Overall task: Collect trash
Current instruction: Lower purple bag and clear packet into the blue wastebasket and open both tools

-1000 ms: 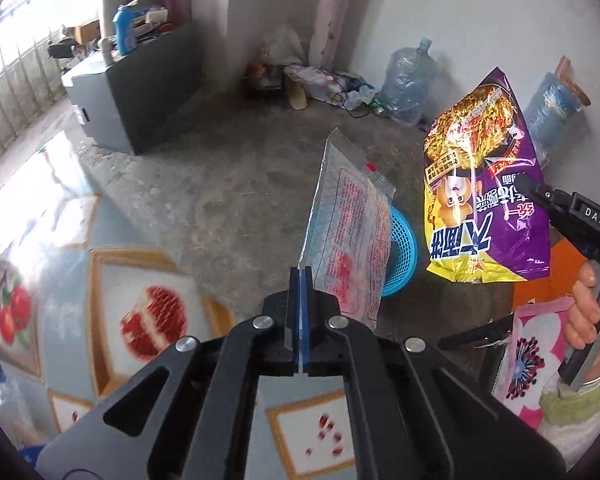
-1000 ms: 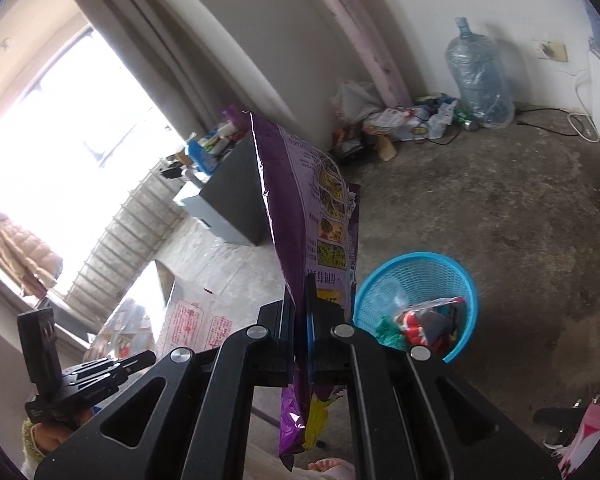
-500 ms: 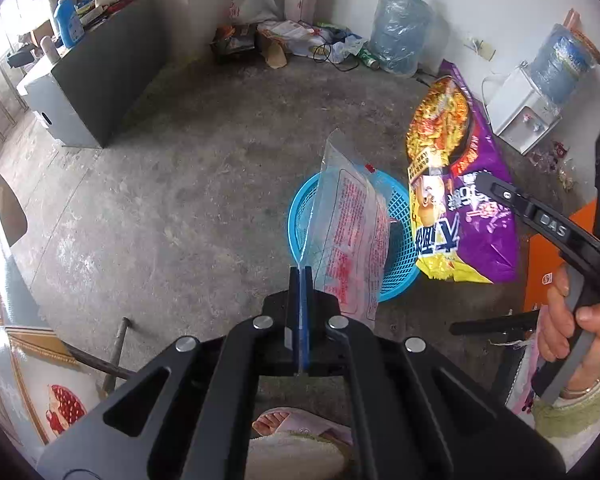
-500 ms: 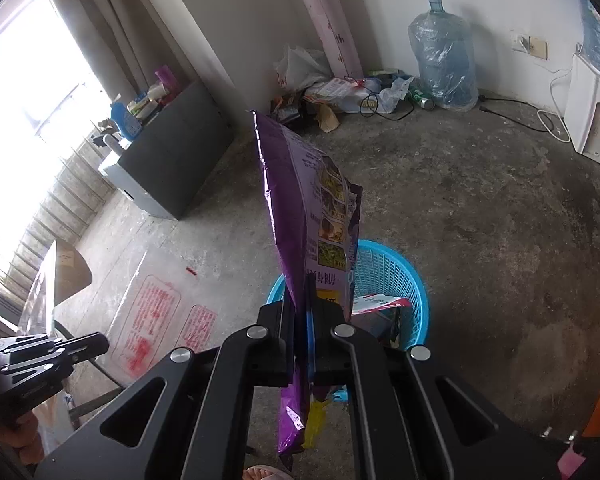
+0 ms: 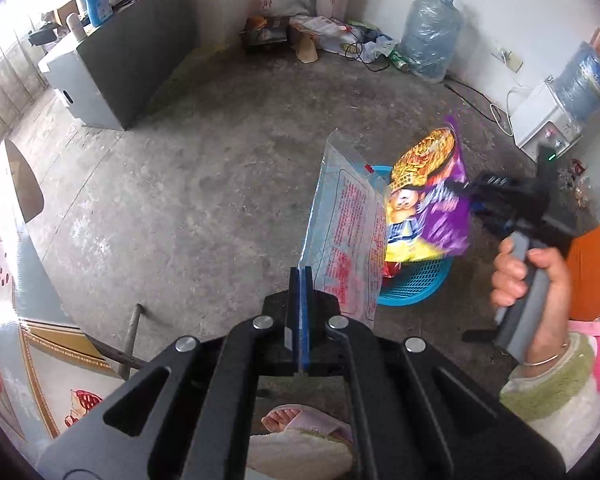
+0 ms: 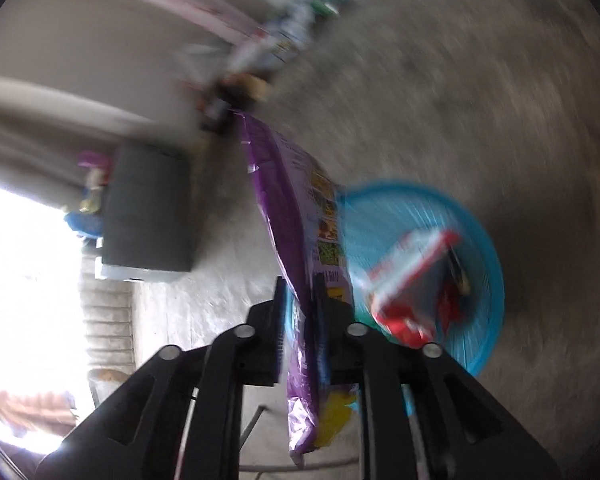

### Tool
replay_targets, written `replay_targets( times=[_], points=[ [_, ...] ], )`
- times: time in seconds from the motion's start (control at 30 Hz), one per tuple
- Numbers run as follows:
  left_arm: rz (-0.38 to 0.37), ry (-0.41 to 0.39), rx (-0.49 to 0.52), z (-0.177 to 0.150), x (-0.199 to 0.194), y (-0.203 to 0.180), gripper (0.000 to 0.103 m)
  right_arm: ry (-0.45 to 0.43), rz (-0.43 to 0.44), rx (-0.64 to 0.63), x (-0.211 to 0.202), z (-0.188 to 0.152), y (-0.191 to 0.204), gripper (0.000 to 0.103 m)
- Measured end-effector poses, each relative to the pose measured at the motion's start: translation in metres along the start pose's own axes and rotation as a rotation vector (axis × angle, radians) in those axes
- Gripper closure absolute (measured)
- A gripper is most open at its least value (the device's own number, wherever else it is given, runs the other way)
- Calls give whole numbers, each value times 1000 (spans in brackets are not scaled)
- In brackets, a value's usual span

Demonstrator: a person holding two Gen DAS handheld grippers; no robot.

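My left gripper (image 5: 301, 276) is shut on the lower edge of a clear plastic wrapper with red print (image 5: 344, 232), which stands up beside the blue mesh basket (image 5: 416, 280) on the concrete floor. A hand (image 5: 540, 272) holds my right gripper, blurred, just right of the basket. A purple and yellow snack bag (image 5: 428, 200) hangs over the basket. In the right wrist view my right gripper (image 6: 300, 284) has its jaws opening, with the purple bag (image 6: 300, 216) loose between them and a gap on its left side. The basket (image 6: 480, 264) holds red and white wrappers (image 6: 412, 276).
A grey cabinet (image 5: 112, 68) stands at the back left with bottles on top. Litter (image 5: 320, 32) and a big water jug (image 5: 432, 36) line the back wall. A water dispenser (image 5: 540, 120) is at the right. A table with fruit-print cloth (image 5: 12, 320) is at the left. A slippered foot (image 5: 296, 420) is below.
Both grippers have sunk toward the basket. The right one rolled, brought the purple bag over the basket and parted its jaws. The left one stayed shut on the clear wrapper.
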State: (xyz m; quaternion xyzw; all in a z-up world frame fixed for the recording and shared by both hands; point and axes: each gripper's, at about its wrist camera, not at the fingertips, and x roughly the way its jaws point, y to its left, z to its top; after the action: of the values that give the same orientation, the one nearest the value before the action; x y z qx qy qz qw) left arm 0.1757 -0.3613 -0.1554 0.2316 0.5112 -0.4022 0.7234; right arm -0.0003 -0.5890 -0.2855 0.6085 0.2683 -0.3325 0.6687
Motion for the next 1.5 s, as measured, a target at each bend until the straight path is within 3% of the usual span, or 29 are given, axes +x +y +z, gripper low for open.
replay_targets(
  times=[0.13, 0.3, 0.33, 0.37, 0.5, 0.7, 0.83, 0.97, 1.03, 1.13, 1.3, 1.5],
  points=[
    [-7, 2, 8, 2, 0, -1, 103, 16, 5, 55, 6, -11, -16, 70],
    [-24, -7, 19, 5, 0, -6, 103, 106, 28, 24, 12, -25, -21, 69],
    [-26, -9, 19, 5, -1, -7, 103, 122, 22, 27, 13, -27, -22, 72],
    [-26, -11, 19, 6, -1, -8, 103, 138, 20, 36, 17, -31, -24, 82],
    [-23, -15, 23, 4, -5, -6, 103, 159, -18, 62, 27, -38, -30, 91],
    [-22, -16, 22, 0, -9, -6, 103, 192, -34, 43, 64, -36, -27, 94],
    [-26, -21, 18, 0, -12, -5, 103, 183, 69, -19, 77, -27, -13, 94],
    [-27, -22, 14, 0, -12, -3, 103, 218, -27, -110, 103, -23, -10, 90],
    [-27, -21, 12, -1, -13, -2, 103, 243, -122, -151, 122, -22, -18, 84],
    [-26, -24, 16, -2, -16, 0, 103, 317, -251, -213, 154, -24, -33, 84],
    [-27, -28, 11, -3, -18, 5, 103, 359, -371, -299, 184, -26, -43, 100],
    [-33, -23, -3, 0, -16, 6, 103, 388, -472, -341, 204, -23, -42, 103]
  ],
)
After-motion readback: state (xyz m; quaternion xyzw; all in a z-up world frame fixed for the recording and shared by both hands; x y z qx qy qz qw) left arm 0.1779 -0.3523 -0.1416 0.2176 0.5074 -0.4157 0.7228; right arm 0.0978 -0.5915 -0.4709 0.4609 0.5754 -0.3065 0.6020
